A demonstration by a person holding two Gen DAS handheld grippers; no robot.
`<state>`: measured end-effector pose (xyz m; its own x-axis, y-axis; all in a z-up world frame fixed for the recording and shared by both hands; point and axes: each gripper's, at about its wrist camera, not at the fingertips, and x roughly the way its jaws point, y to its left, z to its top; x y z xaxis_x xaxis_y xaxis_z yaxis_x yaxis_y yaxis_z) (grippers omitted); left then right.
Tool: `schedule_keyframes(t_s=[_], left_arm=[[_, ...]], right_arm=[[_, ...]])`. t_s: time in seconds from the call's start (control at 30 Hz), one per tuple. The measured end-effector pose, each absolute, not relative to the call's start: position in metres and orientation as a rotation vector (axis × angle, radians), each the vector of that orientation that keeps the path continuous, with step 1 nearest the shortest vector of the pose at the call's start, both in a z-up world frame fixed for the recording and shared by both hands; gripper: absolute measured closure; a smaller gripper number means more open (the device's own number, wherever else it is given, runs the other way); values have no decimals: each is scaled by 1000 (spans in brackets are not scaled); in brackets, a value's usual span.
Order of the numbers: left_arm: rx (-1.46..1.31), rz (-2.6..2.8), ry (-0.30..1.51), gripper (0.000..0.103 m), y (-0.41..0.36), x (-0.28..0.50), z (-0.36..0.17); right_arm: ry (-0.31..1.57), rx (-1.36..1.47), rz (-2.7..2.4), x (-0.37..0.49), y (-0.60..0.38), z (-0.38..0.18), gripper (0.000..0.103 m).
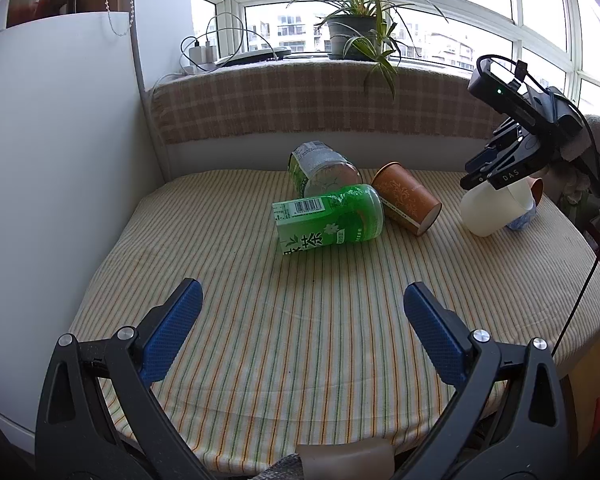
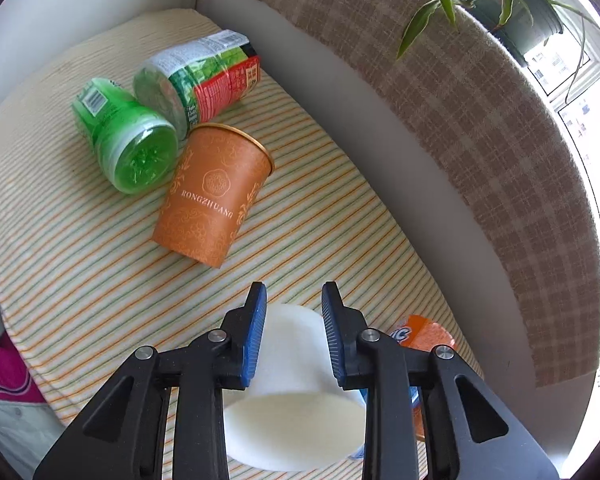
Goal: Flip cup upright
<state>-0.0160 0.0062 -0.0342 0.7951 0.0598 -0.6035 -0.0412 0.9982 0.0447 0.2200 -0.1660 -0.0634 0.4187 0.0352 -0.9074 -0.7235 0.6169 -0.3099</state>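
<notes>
A white paper cup [image 2: 292, 364] is held tilted in my right gripper [image 2: 294, 332], whose blue pads press both its sides; its open mouth faces the camera. In the left wrist view the same cup [image 1: 494, 210] hangs under the right gripper [image 1: 500, 172] at the far right, just above the striped cloth. An orange paper cup [image 2: 214, 196] lies on its side mid-table, also in the left wrist view [image 1: 406, 198]. My left gripper [image 1: 302, 312] is open and empty over the near part of the table.
Two green plastic bottles [image 1: 328, 218] [image 1: 322, 168] lie on their sides beside the orange cup. Another orange cup [image 2: 426, 338] sits partly hidden behind the white one. A striped cloth [image 1: 260, 320] covers the table; a plaid-covered ledge [image 1: 320, 96] with a potted plant [image 1: 352, 32] is behind.
</notes>
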Motion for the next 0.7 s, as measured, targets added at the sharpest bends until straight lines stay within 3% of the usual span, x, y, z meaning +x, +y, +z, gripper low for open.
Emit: schedule_keyframes(t_s=[0.27, 0.43, 0.6, 0.7], left_arm=[[56, -25, 636, 1, -5, -7, -25], [160, -239, 655, 1, -34, 25, -11], [150, -376, 855, 1, -70, 77, -12], [82, -421, 989, 1, -91, 103, -17]], right_arm=[[933, -544, 597, 178, -209, 4, 74], [844, -412, 499, 136, -242, 18, 60], [751, -171, 288, 74, -299, 10, 34], [756, -18, 185, 37, -332, -8, 33]])
